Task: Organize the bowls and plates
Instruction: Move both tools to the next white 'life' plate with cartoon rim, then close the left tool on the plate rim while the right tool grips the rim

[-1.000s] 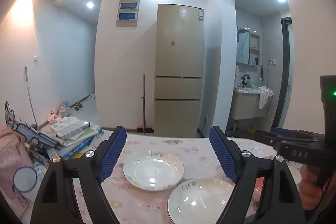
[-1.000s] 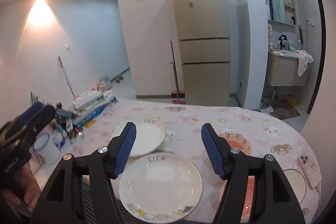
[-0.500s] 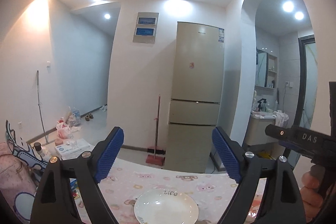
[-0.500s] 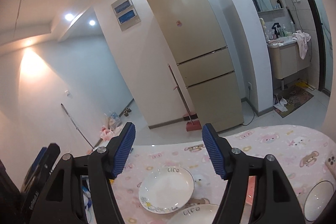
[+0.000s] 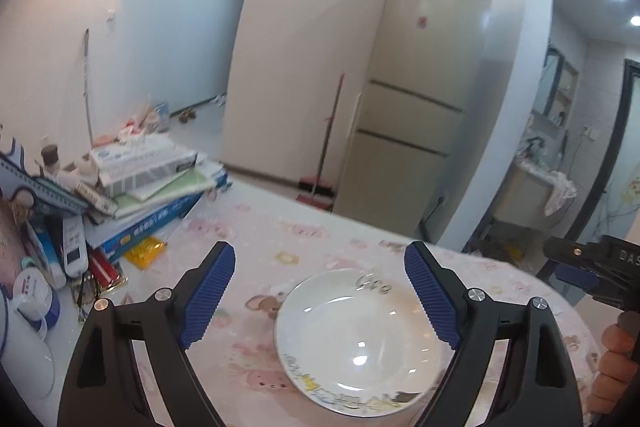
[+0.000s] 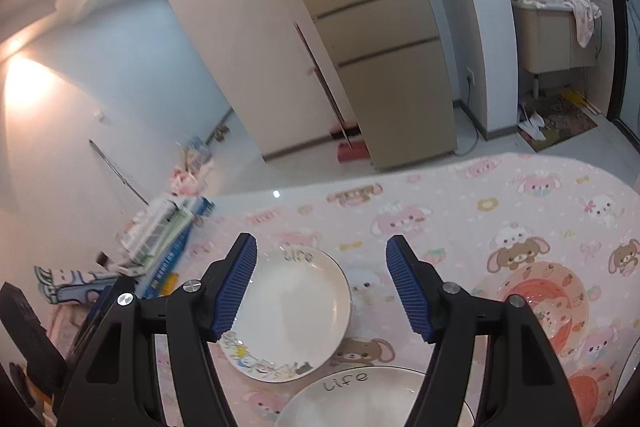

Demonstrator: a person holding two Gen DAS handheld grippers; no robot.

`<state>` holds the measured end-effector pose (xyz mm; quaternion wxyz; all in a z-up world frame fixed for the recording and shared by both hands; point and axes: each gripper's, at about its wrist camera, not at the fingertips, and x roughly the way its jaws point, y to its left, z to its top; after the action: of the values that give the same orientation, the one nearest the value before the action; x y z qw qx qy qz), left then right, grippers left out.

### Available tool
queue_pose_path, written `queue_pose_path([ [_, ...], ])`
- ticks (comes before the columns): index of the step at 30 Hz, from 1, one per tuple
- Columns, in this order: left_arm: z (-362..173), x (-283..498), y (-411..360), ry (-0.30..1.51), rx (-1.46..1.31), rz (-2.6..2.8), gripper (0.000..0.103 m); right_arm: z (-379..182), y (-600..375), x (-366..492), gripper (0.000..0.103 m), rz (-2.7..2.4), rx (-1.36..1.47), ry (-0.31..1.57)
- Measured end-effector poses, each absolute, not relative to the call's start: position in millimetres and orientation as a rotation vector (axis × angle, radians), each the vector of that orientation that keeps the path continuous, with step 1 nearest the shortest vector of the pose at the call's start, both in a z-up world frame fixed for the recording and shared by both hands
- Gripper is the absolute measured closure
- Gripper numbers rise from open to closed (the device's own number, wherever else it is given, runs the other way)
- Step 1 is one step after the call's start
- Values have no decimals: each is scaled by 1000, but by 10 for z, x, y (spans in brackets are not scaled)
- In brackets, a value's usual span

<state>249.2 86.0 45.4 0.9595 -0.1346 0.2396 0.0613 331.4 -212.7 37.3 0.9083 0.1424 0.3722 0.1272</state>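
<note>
A white plate marked "Life" lies on the pink cartoon tablecloth; it also shows in the right wrist view. A second white "Life" plate lies nearer, at the bottom edge. A pink patterned plate lies to the right. My left gripper is open and empty above the first plate. My right gripper is open and empty above the same plate, and its body shows in the left wrist view.
A stack of boxes and books and cups and bottles crowd the table's left end. A beige fridge and a red-handled mop stand beyond the far edge. A washbasin alcove is at the right.
Both grippers have tipped back down toward the table after pointing up at the room. The left view now shows one plate close between its fingers. Both stay open.
</note>
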Motion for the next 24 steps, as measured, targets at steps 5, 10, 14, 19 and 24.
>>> queue_pose_path([
  [5,-22,2753,989,618,-259,136,14,-76,-2068,3602,37,277,289,920],
  [10,-364,2958,1019,753,-295,96,14,-503,-1995,3771,37,278,274,1050],
  [14,-544,3041,1030,836,-343,94,14,-753,-1965,3869,37,315,308,1133],
  [19,-703,3084,1069,864,-369,125,14,-969,-1968,3939,37,340,326,1187],
  [24,-799,3125,1016,926,-324,121,14,-1104,-1949,4003,37,399,372,1248],
])
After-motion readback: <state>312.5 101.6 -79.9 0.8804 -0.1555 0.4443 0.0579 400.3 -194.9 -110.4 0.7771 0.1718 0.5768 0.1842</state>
